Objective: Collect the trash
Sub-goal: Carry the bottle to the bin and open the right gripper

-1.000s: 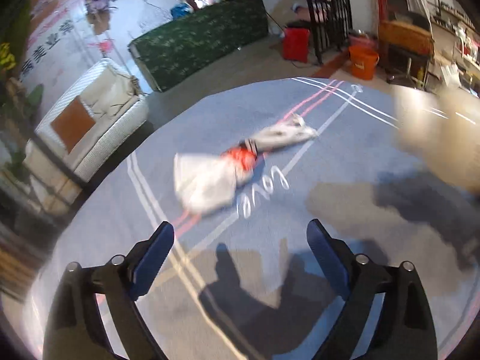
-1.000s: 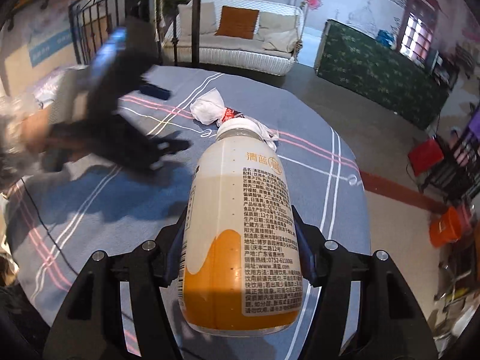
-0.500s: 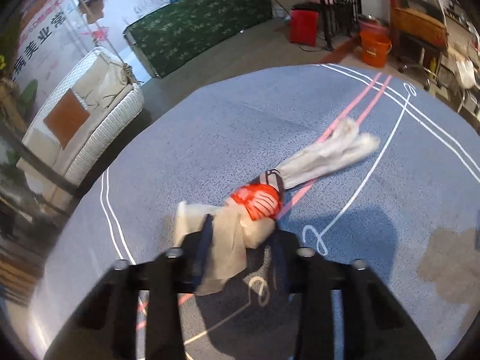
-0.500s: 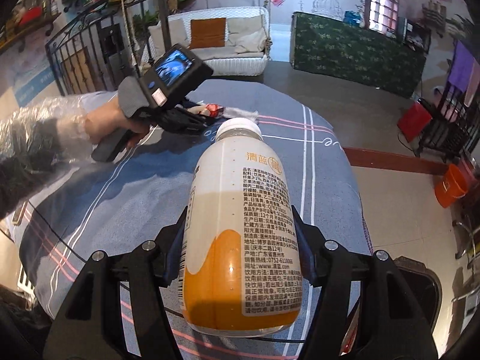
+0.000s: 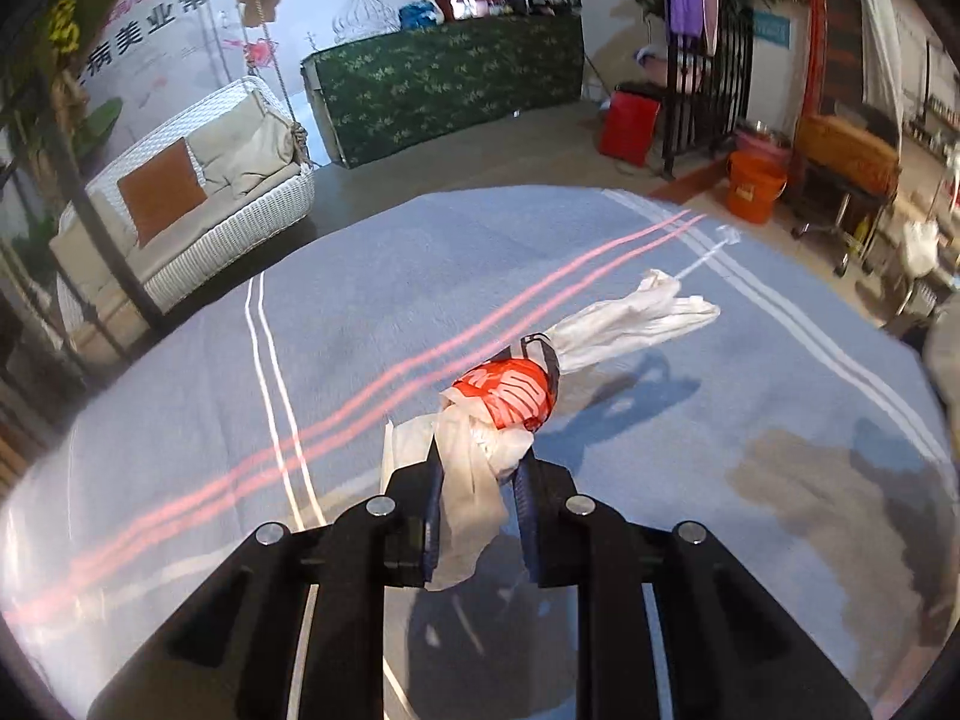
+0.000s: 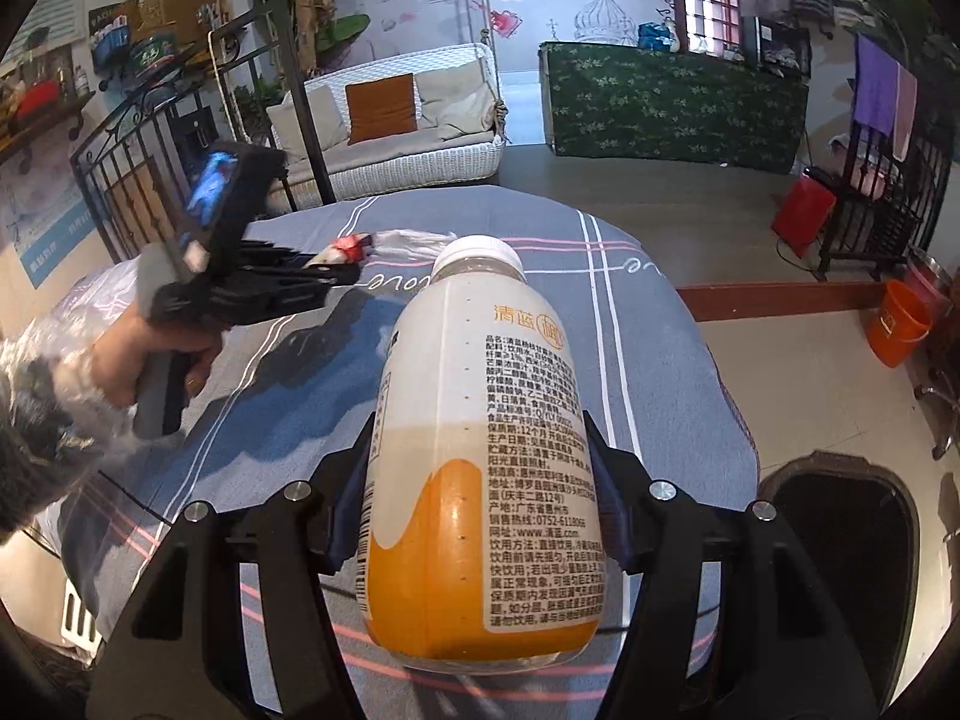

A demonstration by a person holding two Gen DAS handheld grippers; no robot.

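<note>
Left gripper: fingers clamped on plastic bag, frame centre, on table. Right gripper: fingers gripped juice bottle. Step: pickup. Next, judged: lift, carry to bin, lower right.

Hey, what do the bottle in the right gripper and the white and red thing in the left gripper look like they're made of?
Bottle: likely translucent plastic with a glossy finish; the orange drink shows through, highlights glint on it, and it has a printed label and white screw cap.

Plastic bag: looks like thin crinkled plastic film, white with a red print; it is wrinkled and bunched limply between the left gripper fingers.
</note>
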